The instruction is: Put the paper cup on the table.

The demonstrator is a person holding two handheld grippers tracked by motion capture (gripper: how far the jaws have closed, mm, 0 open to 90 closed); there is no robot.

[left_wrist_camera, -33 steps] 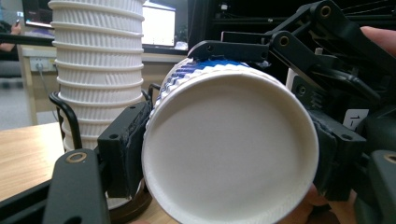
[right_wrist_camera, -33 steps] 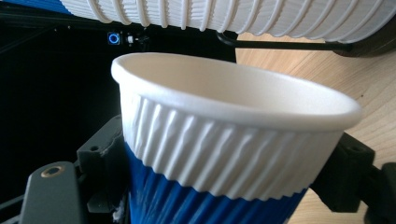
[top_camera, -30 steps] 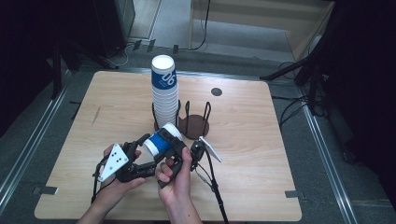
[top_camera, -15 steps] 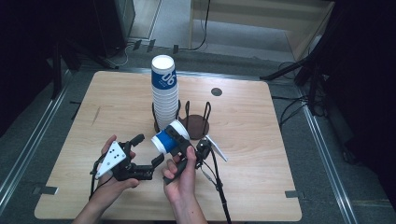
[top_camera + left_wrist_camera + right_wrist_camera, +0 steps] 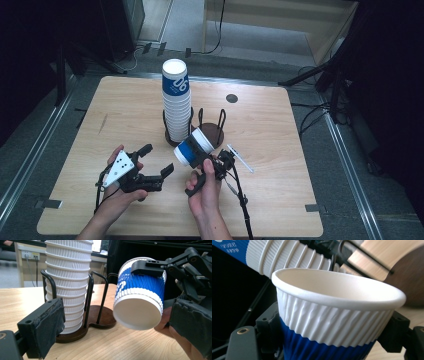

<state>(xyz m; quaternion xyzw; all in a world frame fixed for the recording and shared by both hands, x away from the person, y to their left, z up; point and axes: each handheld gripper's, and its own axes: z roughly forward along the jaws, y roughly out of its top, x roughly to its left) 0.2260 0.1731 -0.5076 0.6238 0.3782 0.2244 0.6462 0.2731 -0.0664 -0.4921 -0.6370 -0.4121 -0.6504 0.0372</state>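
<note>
Wooden counter (image 5: 280,150) with a dark wire cup holder (image 5: 207,131); the right gripper (image 5: 212,159) pinches a blue-and-white ribbed paper cup (image 5: 196,146), lifted and tilted beside the tall stack of ribbed paper cups (image 5: 177,102); the left gripper (image 5: 157,164) is spread, empty; the cup's placement remains, probably.

High view: fixed above the near edge of the tabletop (image 5: 280,150), facing forward and down; whole top in frame, forearms entering at the bottom.
Left tool view: rides low by the tabletop, looking level along its own pads; cup (image 5: 138,293) close at right of frame, cup stack (image 5: 68,277) and rack (image 5: 100,315) at left.
Right tool view: very near, cup rim (image 5: 337,290) across centre frame; stack at upper left.
Shared: all three views take in cup, stack and rack.
</note>
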